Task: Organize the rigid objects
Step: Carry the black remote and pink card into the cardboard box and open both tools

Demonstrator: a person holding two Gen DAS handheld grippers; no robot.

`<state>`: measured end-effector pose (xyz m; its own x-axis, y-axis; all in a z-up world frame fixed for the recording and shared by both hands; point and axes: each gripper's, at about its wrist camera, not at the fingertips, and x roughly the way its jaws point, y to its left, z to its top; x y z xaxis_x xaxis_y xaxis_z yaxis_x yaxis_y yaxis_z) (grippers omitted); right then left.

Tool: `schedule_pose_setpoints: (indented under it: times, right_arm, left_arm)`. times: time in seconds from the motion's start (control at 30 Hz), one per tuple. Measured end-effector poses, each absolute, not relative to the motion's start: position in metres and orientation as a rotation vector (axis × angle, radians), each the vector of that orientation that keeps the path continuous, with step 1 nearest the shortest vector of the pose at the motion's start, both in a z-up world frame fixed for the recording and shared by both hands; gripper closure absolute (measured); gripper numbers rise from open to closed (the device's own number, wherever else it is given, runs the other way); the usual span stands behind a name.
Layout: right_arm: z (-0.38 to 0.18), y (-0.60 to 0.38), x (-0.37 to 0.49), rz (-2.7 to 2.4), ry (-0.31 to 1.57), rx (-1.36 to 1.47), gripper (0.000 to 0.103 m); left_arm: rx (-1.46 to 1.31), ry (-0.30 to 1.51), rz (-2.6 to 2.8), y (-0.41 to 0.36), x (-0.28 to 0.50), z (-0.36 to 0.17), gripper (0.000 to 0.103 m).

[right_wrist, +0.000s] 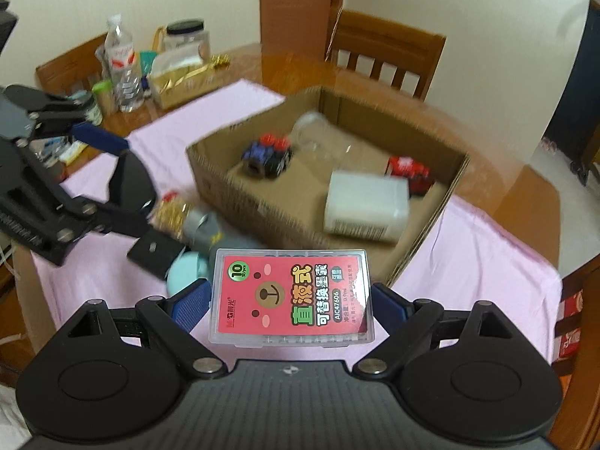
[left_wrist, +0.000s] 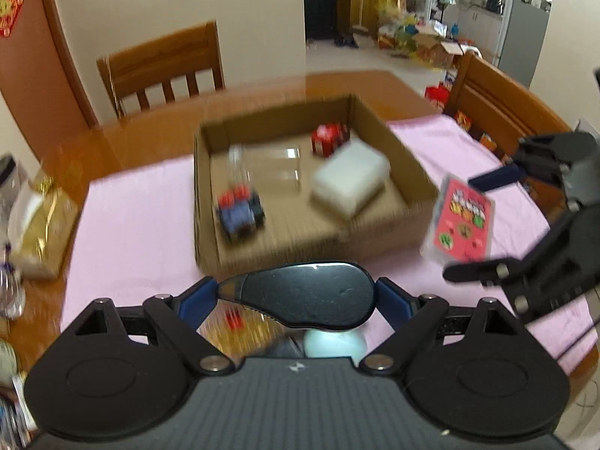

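My left gripper [left_wrist: 296, 298] is shut on a glossy black oval object [left_wrist: 311, 285], like a computer mouse, held above the pink cloth [left_wrist: 131, 232]. My right gripper [right_wrist: 290, 302] is shut on a clear plastic case with a pink label [right_wrist: 292, 292]; in the left wrist view that case [left_wrist: 463, 221] hangs to the right of the box. Ahead stands an open cardboard box [right_wrist: 210, 172] holding a blue-black toy car [right_wrist: 266, 155], a red toy car [right_wrist: 408, 172], a white plastic container [right_wrist: 365, 206] and a clear jar [right_wrist: 315, 133] lying on its side.
On the cloth below the grippers lie a light blue round thing [right_wrist: 183, 273], a grey item [right_wrist: 202, 228], a gold packet [right_wrist: 170, 213] and a flat black block [right_wrist: 153, 253]. A water bottle [right_wrist: 122, 71], a jar [right_wrist: 185, 39] and a gold bag [right_wrist: 180, 82] crowd the table's far left. Wooden chairs [right_wrist: 382, 60] surround the table.
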<state>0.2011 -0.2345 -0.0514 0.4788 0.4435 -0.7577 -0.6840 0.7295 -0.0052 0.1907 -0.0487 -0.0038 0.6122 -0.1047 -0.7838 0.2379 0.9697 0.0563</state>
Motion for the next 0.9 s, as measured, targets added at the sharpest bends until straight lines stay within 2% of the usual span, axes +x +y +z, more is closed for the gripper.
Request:
schedule_pose_setpoints:
  times: [0.2, 0.47, 0.53, 0.9]
  right_arm:
    - [-0.037, -0.232, 0.218, 0.661, 0.779, -0.298, 0.010]
    - [-0.036, -0.226, 0.237, 0.608, 0.778, -0.284, 0.010]
    - [-0.036, -0.225, 0.240, 0.600, 0.782, -0.289, 0.010]
    - [-0.038, -0.212, 0.276, 0.567, 0.803, -0.293, 0.010]
  left_arm:
    - [0.159, 0.846, -0.211, -0.052, 0.235, 0.002, 0.014]
    - [0.146, 0.858, -0.195, -0.051, 0.271, -0.017, 0.012]
    - [0.151, 0.853, -0.177, -0.050, 0.273, -0.022, 0.007]
    - [0.076, 0.842, -0.105, -0.012, 0.247, -0.019, 0.004]
